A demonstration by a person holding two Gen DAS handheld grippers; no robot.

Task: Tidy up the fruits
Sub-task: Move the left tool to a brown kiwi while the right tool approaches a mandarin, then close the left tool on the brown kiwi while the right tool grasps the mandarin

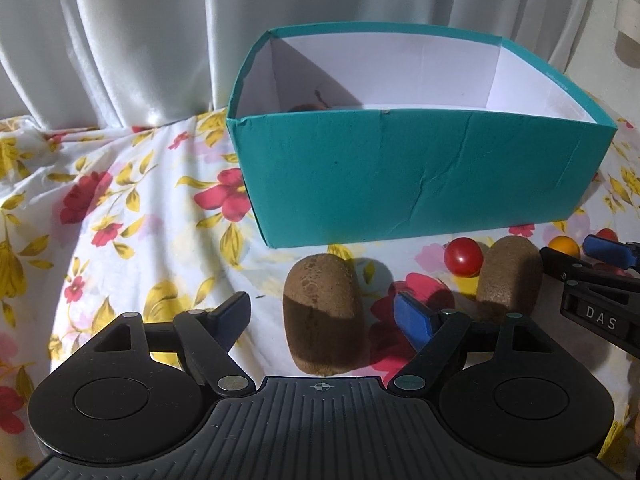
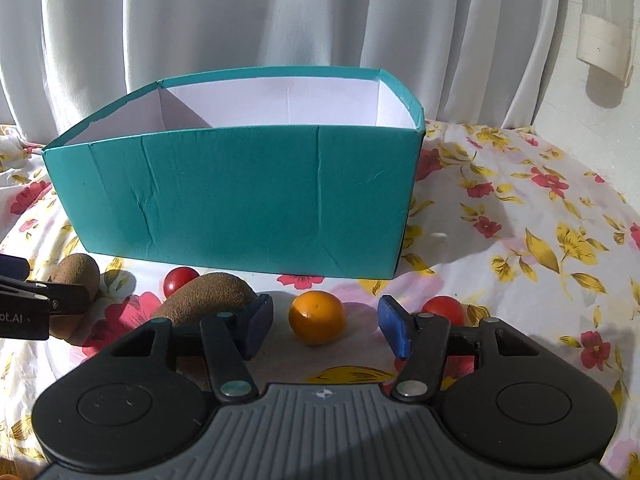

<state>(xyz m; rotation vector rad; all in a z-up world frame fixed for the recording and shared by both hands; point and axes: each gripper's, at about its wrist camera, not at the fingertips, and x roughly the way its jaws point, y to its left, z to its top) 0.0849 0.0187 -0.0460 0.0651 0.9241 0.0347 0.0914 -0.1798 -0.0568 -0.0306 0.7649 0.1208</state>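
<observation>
Blue-padded and spread wide, the left claw [image 1: 322,316] lay low over the flowered cloth of the worktop [image 1: 120,216], a fuzzy brown kiwi [image 1: 324,312] standing between its fingers, untouched by either pad. Beside it to the right stood a second brown kiwi [image 1: 510,276] and a red cherry tomato [image 1: 463,257]. The right claw [image 2: 326,330] was likewise spread and level, bracketing a small round orange fruit [image 2: 318,317] without contact; another red tomato [image 2: 444,307] sat behind its right finger. Just beyond the fruit stood the open teal cardboard box [image 1: 400,176].
</observation>
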